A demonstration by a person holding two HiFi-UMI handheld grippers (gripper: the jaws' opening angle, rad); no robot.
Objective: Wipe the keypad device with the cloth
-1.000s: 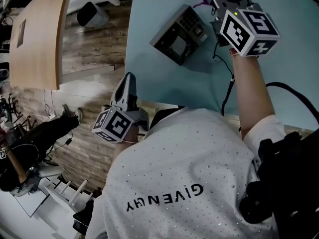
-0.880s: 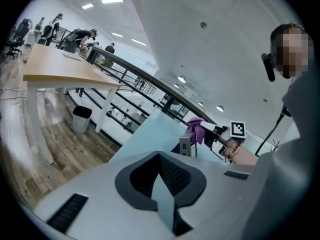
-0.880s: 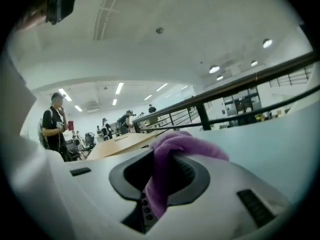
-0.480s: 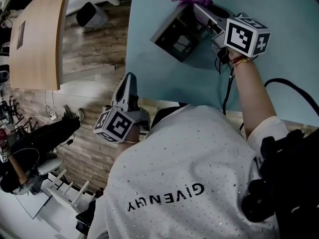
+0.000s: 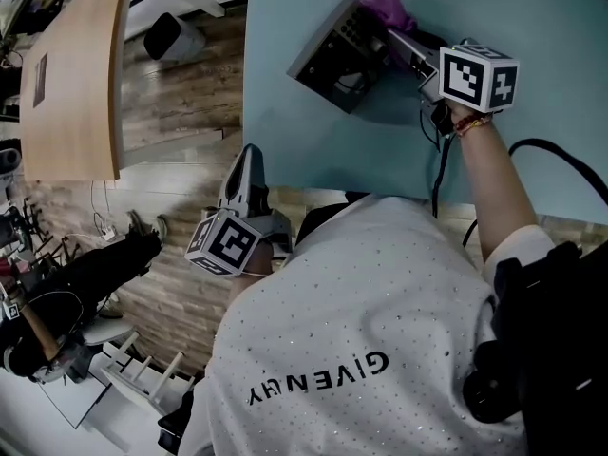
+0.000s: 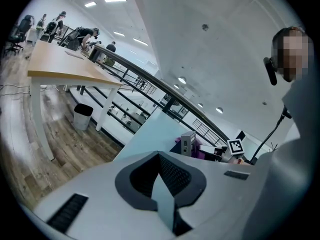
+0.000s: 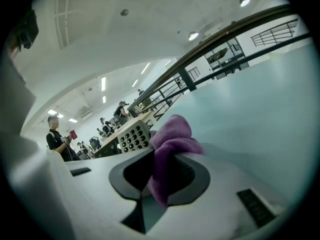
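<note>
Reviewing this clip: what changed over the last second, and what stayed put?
The right gripper, shut on the purple cloth, swept left from beside the keypad device onto it, dragging the cloth across its far key end. The device hardly shifted on the table. The left gripper stayed shut and empty off the table's near edge.

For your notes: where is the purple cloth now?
Head view, upper middle: the purple cloth is clamped in the right gripper, at the keypad device's far end.
</note>
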